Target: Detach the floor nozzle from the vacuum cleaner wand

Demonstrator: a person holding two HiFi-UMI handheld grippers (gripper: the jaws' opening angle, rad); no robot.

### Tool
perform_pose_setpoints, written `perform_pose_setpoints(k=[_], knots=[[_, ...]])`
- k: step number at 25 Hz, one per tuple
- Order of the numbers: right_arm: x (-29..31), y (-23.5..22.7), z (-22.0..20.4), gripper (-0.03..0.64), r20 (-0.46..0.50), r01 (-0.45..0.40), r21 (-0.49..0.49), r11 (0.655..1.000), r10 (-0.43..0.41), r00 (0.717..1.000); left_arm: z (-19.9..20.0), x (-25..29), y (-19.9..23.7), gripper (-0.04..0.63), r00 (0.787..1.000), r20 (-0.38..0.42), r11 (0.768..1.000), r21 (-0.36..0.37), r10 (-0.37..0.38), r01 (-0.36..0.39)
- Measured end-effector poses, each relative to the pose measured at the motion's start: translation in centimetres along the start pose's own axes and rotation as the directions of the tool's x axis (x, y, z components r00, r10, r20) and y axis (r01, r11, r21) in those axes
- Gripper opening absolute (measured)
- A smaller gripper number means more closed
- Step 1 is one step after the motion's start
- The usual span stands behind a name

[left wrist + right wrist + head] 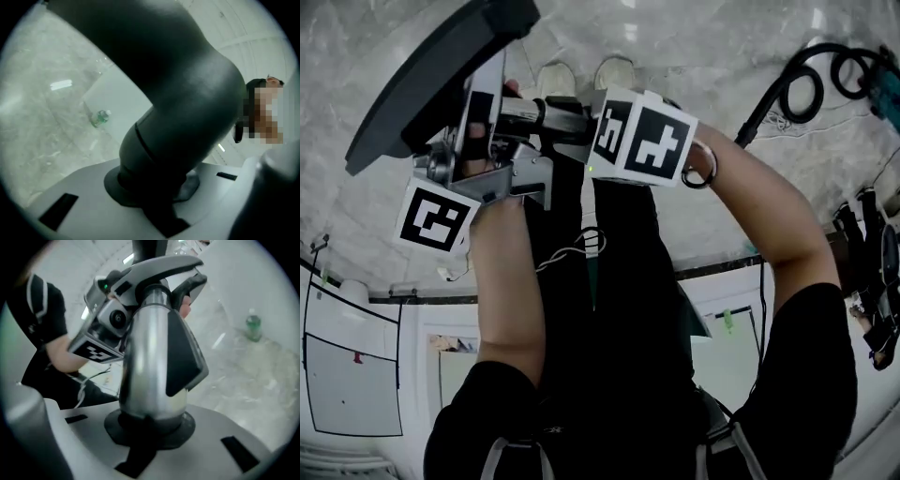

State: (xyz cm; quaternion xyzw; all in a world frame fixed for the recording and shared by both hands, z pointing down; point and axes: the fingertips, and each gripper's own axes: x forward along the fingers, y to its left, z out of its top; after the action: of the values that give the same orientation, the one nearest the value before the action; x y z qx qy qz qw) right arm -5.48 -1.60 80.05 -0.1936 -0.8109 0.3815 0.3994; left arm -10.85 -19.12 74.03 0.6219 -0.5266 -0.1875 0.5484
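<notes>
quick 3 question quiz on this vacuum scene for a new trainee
1. True or false: the floor nozzle rests flat on the floor.
2. What does the right gripper clamp? A) black hose B) silver wand C) green bottle
3. Fill in: the left gripper is shut on the nozzle's dark ____.
Key: 1 false, it is held up, tilted; 2 B; 3 neck.
</notes>
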Motion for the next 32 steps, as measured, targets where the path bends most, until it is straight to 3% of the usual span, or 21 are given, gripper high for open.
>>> perform_pose_setpoints(k=[1, 3, 4, 5, 6, 8, 9, 10, 11, 12, 13, 14, 16, 18, 20, 23, 27, 29, 32], knots=[[0.6, -1.1, 0.6, 0.052, 0.011, 0.144, 0.006, 0.990, -0.144, 0.990, 0.7, -0.1, 1.0, 0.074, 0.997, 0.011, 0.998, 0.005, 0.070, -0.070], [1.1, -2.9, 1.3, 0.052, 0.039, 0.372, 0.011, 0.928, -0.372, 0.927, 1.4, -0.2, 1.8, 0.072, 0.987, 0.013, 0.986, 0.039, 0.160, -0.161], [1.2, -3.4, 1.4, 0.052, 0.054, 0.432, 0.007, 0.902, -0.432, 0.900, 1.5, -0.3, 1.8, 0.071, 0.986, 0.009, 0.984, 0.056, 0.168, -0.168], [1.3, -3.4, 1.4, 0.052, 0.070, 0.441, -0.001, 0.898, -0.440, 0.895, 1.4, -0.4, 1.6, 0.071, 0.988, 0.003, 0.986, 0.072, 0.151, -0.151], [1.5, -2.9, 1.3, 0.052, 0.086, 0.397, -0.011, 0.918, -0.395, 0.915, 1.2, -0.7, 1.2, 0.070, 0.993, -0.007, 0.989, 0.089, 0.119, -0.118], [1.7, -0.8, 1.1, 0.052, 0.115, 0.192, -0.021, 0.981, -0.189, 0.975, 0.8, -0.9, -0.5, 0.069, 0.999, -0.036, 0.993, 0.117, 0.019, -0.015], [1.3, 0.6, 1.2, 0.052, 0.125, 0.039, -0.019, 0.999, -0.037, 0.991, 0.8, -0.7, -1.5, 0.069, 0.998, -0.044, 0.991, 0.118, -0.053, 0.058], [0.6, 2.4, 1.1, 0.052, 0.131, -0.148, -0.009, 0.989, 0.148, 0.980, 1.2, -0.5, -2.4, 0.067, 0.991, -0.046, 0.985, 0.113, -0.126, 0.131], [-0.5, 4.5, 0.6, 0.052, 0.129, -0.345, 0.010, 0.939, 0.341, 0.931, 1.6, -0.3, -3.0, 0.067, 0.983, -0.041, 0.977, 0.106, -0.182, 0.185], [-1.3, 6.7, -0.9, 0.052, 0.117, -0.501, 0.041, 0.865, 0.494, 0.862, 2.2, -0.2, -3.2, 0.067, 0.976, -0.032, 0.971, 0.099, -0.214, 0.216], [-1.5, 8.5, -3.9, 0.052, 0.089, -0.571, 0.087, 0.816, 0.564, 0.821, 2.9, -0.2, -3.0, 0.066, 0.973, -0.019, 0.969, 0.091, -0.230, 0.231], [-0.9, 9.4, -7.8, 0.052, 0.043, -0.550, 0.140, 0.823, 0.550, 0.834, 3.7, -0.2, -2.7, 0.066, 0.972, -0.005, 0.969, 0.084, -0.234, 0.233], [1.3, 10.5, -15.8, 0.052, -0.096, -0.379, 0.194, 0.905, 0.402, 0.910, 5.4, -0.3, -1.6, 0.066, 0.975, 0.028, 0.974, 0.070, -0.219, 0.217], [2.6, 10.3, -20.5, 0.052, -0.224, -0.230, 0.109, 0.967, 0.249, 0.942, 7.2, -0.5, -0.3, 0.066, 0.979, 0.064, 0.980, 0.054, -0.194, 0.191], [3.0, 7.1, -21.8, 0.052, -0.289, -0.118, -0.059, 0.991, 0.096, 0.952, 9.1, -0.7, 1.0, 0.066, 0.980, 0.100, 0.985, 0.039, -0.170, 0.166], [2.5, 1.0, -20.3, 0.052, -0.308, 0.030, -0.183, 0.983, -0.086, 0.947, 11.4, -0.9, 2.7, 0.066, 0.980, 0.142, 0.990, 0.015, -0.139, 0.138], [-0.9, -6.6, -15.0, 0.052, -0.171, 0.270, -0.166, 0.948, -0.298, 0.939, 10.9, -1.1, 4.4, 0.066, 0.988, 0.132, 0.996, -0.013, -0.084, 0.086], [-2.3, -8.2, -12.9, 0.052, -0.090, 0.341, -0.128, 0.931, -0.353, 0.931, 9.1, -1.0, 4.8, 0.066, 0.994, 0.097, 0.999, -0.018, -0.050, 0.052], [-3.0, -8.4, -11.1, 0.052, -0.052, 0.365, -0.096, 0.926, -0.371, 0.927, 7.4, -0.6, 4.7, 0.066, 0.998, 0.057, 1.000, 0.003, -0.010, 0.010]])
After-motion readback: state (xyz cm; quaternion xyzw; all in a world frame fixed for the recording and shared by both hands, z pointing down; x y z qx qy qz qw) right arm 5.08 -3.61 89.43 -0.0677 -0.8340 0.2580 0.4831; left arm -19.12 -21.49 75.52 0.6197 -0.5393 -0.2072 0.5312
